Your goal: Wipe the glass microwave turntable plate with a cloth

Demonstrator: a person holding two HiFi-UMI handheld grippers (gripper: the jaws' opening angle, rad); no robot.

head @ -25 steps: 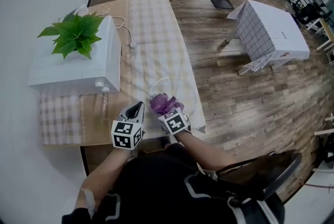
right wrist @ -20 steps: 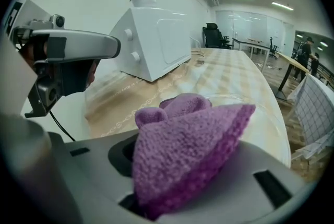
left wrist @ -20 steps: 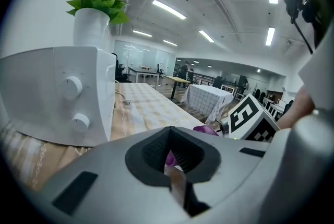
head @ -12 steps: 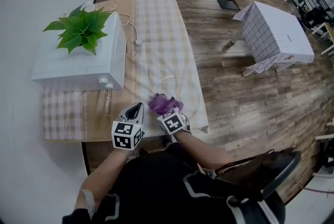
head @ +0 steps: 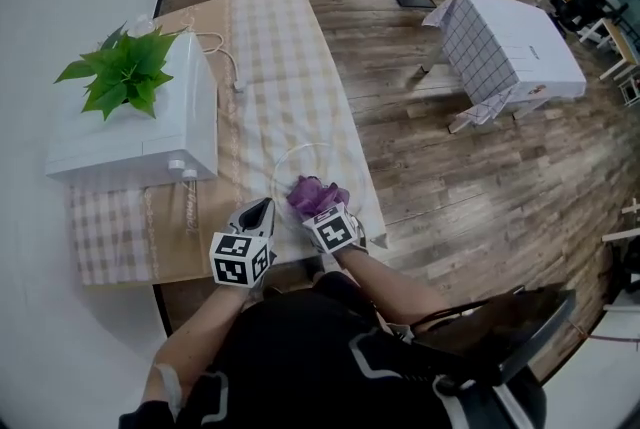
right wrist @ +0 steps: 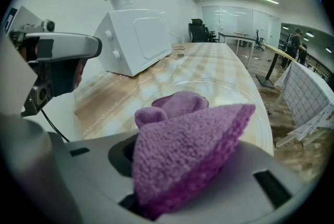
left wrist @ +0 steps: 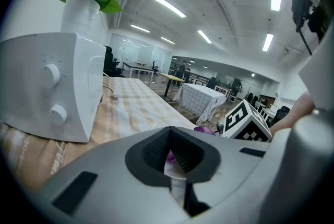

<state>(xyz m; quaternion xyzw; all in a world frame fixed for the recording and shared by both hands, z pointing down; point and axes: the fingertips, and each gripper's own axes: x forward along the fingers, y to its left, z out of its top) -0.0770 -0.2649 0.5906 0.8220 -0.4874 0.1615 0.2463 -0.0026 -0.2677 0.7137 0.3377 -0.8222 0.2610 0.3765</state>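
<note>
We've got the left gripper [head: 264, 205] pinched shut on the rim of the glass plate [head: 304, 149] so it won't slide, while the right gripper [head: 322, 213], clamped on the purple cloth [head: 314, 192], presses it down.

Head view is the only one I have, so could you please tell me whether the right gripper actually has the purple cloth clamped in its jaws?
Observer: Yes. The right gripper is shut on the purple cloth, and a thick fold of it bulges above the jaws.
Operator: Thank you. Is the left gripper holding anything?
Observer: It appears so. The left gripper is shut on a thin pale edge, which looks like the near rim of the glass plate.
</note>
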